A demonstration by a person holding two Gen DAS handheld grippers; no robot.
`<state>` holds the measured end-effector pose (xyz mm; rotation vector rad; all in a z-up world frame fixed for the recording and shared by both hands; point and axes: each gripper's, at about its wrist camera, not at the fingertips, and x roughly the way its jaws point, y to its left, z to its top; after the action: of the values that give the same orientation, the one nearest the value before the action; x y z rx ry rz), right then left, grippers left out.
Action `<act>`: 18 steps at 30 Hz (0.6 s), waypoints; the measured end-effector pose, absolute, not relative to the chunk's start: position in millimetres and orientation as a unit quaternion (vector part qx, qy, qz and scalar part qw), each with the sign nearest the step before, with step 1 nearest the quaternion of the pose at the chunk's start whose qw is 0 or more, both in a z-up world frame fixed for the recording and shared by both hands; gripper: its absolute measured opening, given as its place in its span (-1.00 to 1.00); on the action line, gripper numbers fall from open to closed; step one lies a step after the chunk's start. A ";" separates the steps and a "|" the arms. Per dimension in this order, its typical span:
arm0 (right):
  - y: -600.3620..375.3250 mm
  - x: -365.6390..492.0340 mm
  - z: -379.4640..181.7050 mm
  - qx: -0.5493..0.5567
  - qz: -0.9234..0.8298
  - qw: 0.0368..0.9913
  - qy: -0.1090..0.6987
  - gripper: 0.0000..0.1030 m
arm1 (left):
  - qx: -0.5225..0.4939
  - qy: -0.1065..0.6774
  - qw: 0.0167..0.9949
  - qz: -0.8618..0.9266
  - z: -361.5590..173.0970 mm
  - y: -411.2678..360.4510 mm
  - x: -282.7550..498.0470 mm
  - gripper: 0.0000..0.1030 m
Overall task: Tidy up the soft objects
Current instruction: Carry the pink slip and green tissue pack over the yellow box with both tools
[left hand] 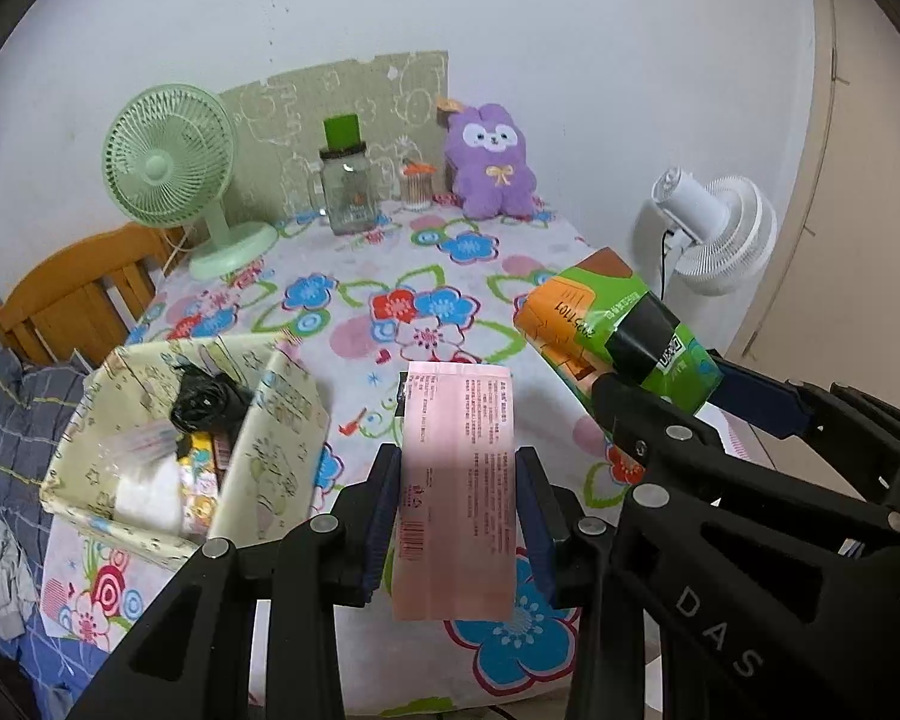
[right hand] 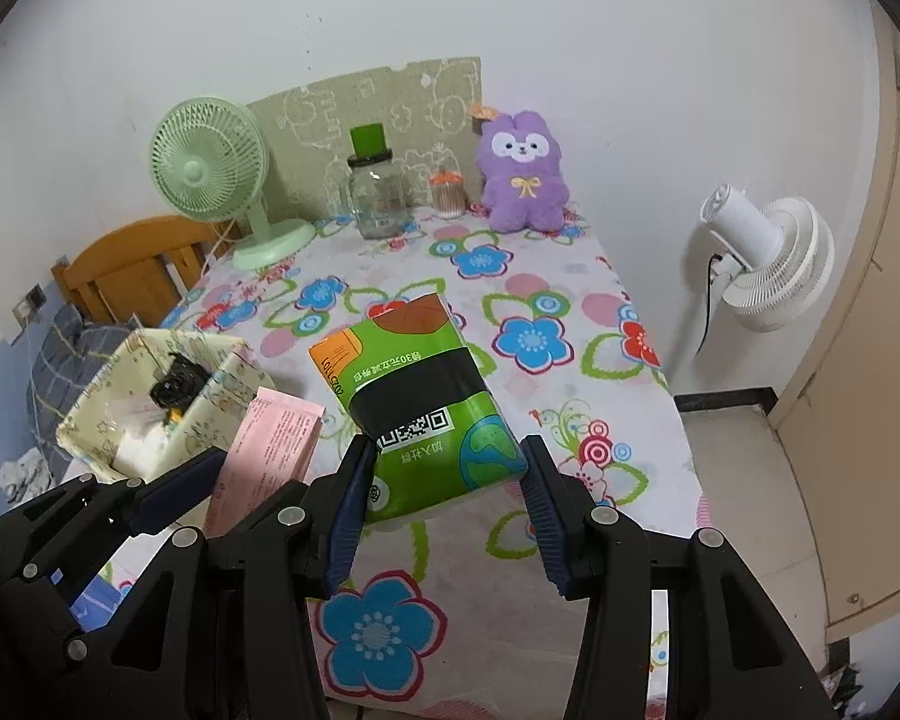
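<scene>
Left gripper (left hand: 459,516) clamped on pink pack (left hand: 459,480), held above flowered table (left hand: 390,276). Right gripper (right hand: 447,504) clamped on green tissue pack (right hand: 417,402), also above table, just right of pink pack. Cloth storage box (left hand: 282,420) sat on table's near-left part, left of pink pack, holding black bundle and small packets. Green fan (left hand: 168,162), purple plush rabbit (left hand: 492,162), glass jar (left hand: 348,192) stood along table's far edge.
</scene>
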<state>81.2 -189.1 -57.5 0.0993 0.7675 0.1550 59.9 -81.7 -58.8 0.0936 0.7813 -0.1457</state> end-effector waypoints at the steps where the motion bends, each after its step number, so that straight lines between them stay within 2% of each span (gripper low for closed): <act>1: -188.7 80.6 -55.3 0.048 0.075 0.924 0.372 0.01 | 0.046 0.377 0.922 -0.070 -55.6 -80.4 58.8 -0.26; 18: -161.4 77.1 -21.5 0.048 0.073 0.933 0.350 0.02 | 0.058 0.347 0.932 -0.083 -22.7 -57.7 56.9 -0.25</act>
<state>77.1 -161.4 -21.5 0.0973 0.7169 0.1495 56.9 -57.7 -22.7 0.1183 0.7107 -0.1696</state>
